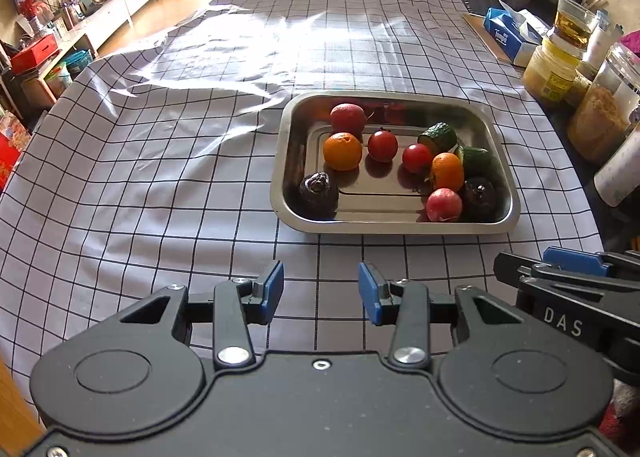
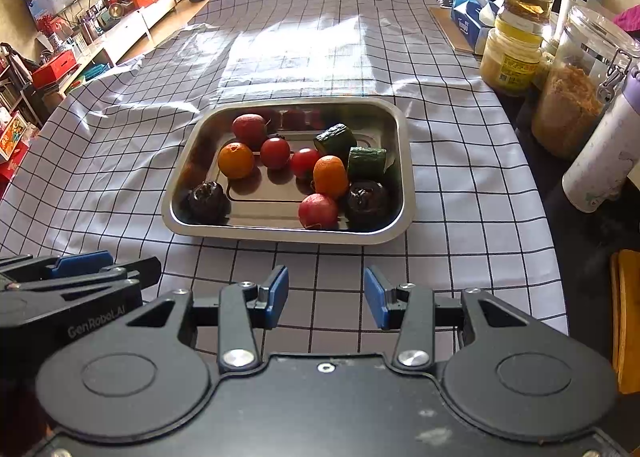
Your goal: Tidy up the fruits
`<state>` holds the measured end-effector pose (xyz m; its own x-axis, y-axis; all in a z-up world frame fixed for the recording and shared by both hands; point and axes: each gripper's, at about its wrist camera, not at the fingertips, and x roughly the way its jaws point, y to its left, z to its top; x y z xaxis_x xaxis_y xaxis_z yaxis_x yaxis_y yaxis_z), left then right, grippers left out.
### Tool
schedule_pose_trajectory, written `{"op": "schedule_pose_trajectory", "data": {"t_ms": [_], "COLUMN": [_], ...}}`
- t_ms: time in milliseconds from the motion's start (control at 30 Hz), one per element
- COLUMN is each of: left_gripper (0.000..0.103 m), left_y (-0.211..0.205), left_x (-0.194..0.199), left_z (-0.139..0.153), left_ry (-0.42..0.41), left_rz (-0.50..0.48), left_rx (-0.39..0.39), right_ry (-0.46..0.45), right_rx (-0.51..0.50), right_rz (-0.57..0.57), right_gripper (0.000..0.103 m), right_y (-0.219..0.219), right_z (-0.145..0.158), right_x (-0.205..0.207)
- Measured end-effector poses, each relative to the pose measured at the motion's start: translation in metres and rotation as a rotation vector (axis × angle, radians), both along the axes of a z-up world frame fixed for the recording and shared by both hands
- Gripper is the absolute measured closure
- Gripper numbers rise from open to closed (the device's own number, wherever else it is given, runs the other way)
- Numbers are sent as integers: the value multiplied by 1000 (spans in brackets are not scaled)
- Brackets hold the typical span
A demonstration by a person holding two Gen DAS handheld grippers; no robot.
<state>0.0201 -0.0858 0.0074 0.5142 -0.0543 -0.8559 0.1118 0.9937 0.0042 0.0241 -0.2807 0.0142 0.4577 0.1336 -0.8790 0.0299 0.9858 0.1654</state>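
Fruits sit in steel tray (image 2: 404,161) on checked cloth (image 2: 120,161): 2 oranges (image 2: 236,160), 2 tomatoes (image 2: 275,153), cucumber pcs (image 2: 366,163) at 3 o'clock. Left gripper (image 1: 320,291) & right gripper (image 2: 326,295) at 6 o'clock, side by side, jaws apart w/ nothing between. Jars (image 2: 508,61) at 2 o'clock.

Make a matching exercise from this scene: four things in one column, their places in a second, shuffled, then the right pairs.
Things:
1. tray
2. tissue box
3. left gripper
4. near dark fruit

Places:
A. far right of the table, past the jars
B. near left corner of the tray
C. middle of the checked cloth, holding fruit
D. over bare cloth, on the near side of the tray, holding nothing

Pairs: 1-C, 2-A, 3-D, 4-B
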Motion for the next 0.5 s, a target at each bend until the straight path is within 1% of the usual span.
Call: {"op": "schedule_pose_trajectory", "data": {"t_ms": [500], "left_gripper": [53], "left_y": [-2], "left_x": [1], "left_z": [-1], "left_ry": [4], "left_rz": [-2], "left_rx": [3], "right_ry": [6], "right_rx": [0], "right_rz": [-2], "right_gripper": [58], "right_y": [-2], "right_z": [-1], "right_x": [1]}}
